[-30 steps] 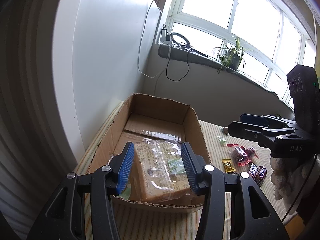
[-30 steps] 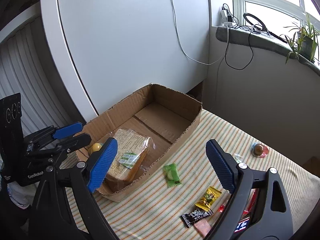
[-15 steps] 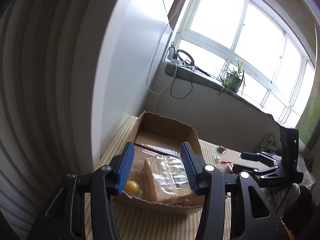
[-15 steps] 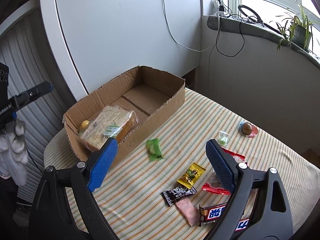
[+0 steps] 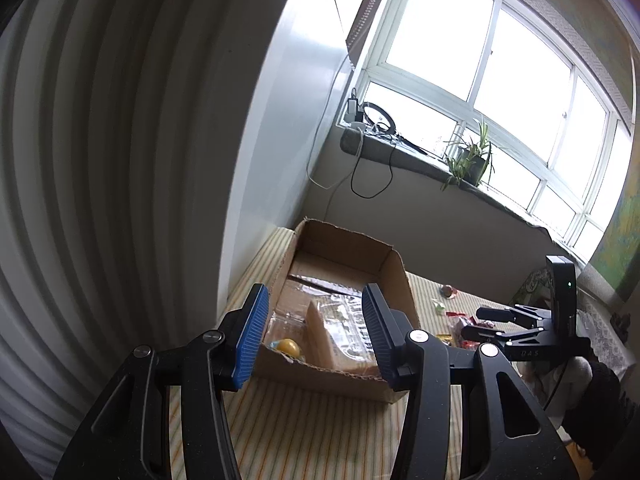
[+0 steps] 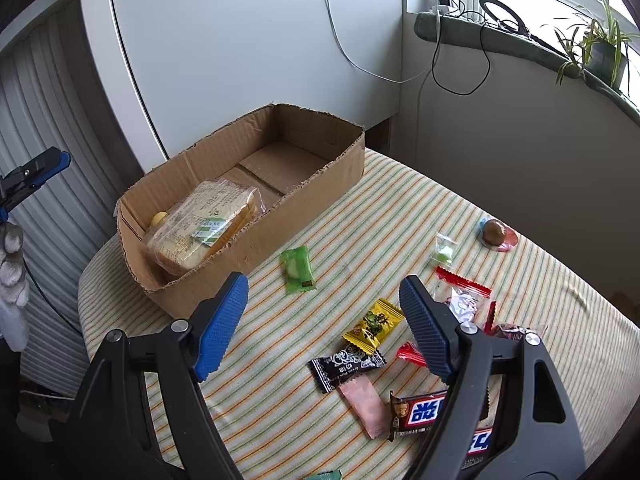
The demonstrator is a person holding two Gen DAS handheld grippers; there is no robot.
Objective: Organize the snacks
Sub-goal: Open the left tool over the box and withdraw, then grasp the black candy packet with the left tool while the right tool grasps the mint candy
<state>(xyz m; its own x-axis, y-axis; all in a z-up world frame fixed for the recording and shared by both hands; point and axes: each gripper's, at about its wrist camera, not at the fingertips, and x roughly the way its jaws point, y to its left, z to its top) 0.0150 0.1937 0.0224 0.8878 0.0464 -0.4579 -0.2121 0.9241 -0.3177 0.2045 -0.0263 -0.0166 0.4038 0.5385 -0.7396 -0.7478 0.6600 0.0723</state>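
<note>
Snacks lie part sorted: bread pack (image 6: 202, 226) and yellow ball (image 5: 289, 347) rest in the cardboard box (image 6: 320, 184). Right gripper (image 6: 322, 322), empty, jaws just narrowing, hangs above loose sweets such as the yellow packet (image 6: 374, 323) on the table (image 6: 280, 380), probably selecting one. Left gripper (image 5: 310, 334), empty and parted, faces the box.

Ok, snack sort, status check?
Left tongs empty, open. Right tongs closing, empty, above yellow candy. Bread in box. Nothing blocking.
</note>
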